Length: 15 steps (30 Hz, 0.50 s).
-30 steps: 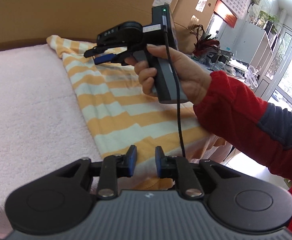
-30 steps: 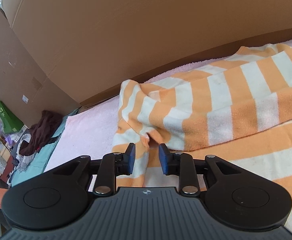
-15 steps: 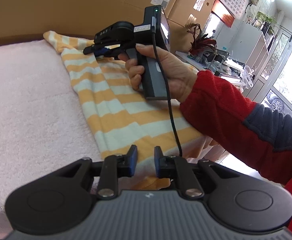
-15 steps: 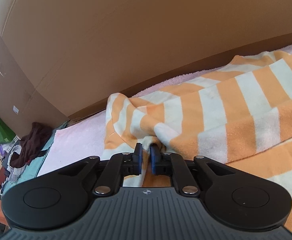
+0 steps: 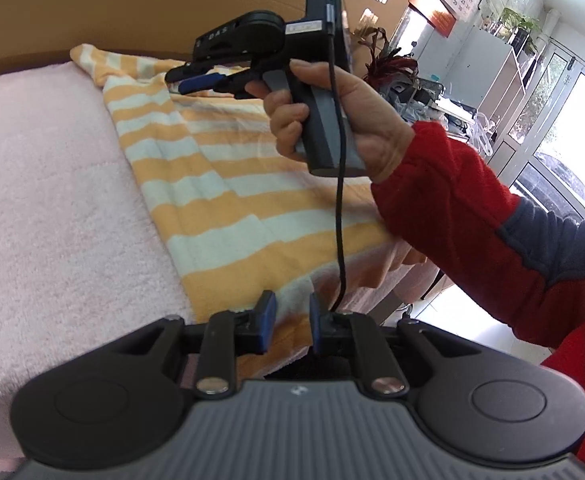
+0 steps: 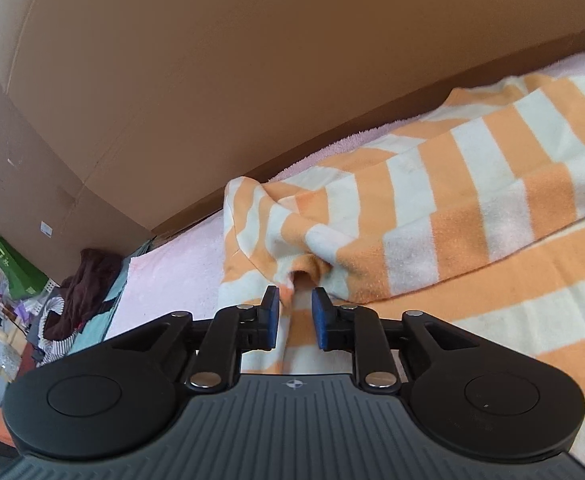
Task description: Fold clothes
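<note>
Lying across the pink terry cover (image 5: 44, 184), the orange-and-white striped garment (image 5: 220, 184) looked soft, light & floppy, w/ a sleeve (image 6: 432, 216) folded over. Left gripper (image 5: 291, 312) & right gripper (image 6: 295, 304) both stood spread, pinching nothing; the cuff (image 6: 302, 276) seemed the best spot to grab.

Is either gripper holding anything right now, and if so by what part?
Nothing is held. The right gripper is open just short of the striped garment's cuff; the left gripper is open over its near hem.
</note>
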{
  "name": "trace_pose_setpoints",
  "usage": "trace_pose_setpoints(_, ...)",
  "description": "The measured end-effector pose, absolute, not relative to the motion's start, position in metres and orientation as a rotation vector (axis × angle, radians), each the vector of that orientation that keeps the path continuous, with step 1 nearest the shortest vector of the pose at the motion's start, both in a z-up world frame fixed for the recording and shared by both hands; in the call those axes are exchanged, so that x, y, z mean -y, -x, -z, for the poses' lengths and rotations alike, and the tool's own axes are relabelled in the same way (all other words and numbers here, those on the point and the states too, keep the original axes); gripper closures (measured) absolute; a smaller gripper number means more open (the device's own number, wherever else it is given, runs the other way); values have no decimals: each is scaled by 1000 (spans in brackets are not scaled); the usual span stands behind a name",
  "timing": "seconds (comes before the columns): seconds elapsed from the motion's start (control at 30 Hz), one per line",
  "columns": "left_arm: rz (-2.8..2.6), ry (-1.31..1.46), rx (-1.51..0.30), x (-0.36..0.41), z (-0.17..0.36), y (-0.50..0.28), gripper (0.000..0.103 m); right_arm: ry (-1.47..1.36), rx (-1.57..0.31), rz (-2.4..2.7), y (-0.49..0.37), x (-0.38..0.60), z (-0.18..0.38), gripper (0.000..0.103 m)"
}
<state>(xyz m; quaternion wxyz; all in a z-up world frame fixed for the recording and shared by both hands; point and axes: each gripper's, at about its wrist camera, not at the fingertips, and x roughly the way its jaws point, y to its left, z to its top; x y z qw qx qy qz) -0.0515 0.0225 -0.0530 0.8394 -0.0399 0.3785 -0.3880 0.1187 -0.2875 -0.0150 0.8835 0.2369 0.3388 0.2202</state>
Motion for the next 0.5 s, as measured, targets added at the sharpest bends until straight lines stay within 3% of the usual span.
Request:
trace_pose_setpoints(0.1, 805, 88, -740, -28, 41, 45, 92, -438, -656, -529, -95, 285, 7, 81)
trace_pose_setpoints(0.27, 745, 114, -769, -29, 47, 17, 93, -467, -749, -671, -88, 273, 22, 82)
trace_pose_setpoints(0.33, 759, 126, -763, -33, 48, 20, 91, -487, -739, -657, -82, 282, 22, 95)
trace_pose_setpoints(0.37, 766, 132, -760, -35, 49, 21, 91, -497, -734, -649, -79, 286, 22, 96)
trace_pose_setpoints(0.4, 772, 133, -758, -37, 49, 22, 91, -507, -730, -642, -77, 290, 22, 94)
trace_pose_setpoints(0.43, 779, 118, -757, -35, 47, 21, 90, -517, -725, -635, -74, 295, 22, 81)
trace_pose_setpoints(0.5, 777, 82, -746, -30, 43, 15, 90, -526, -716, -636, -68, 300, 22, 75)
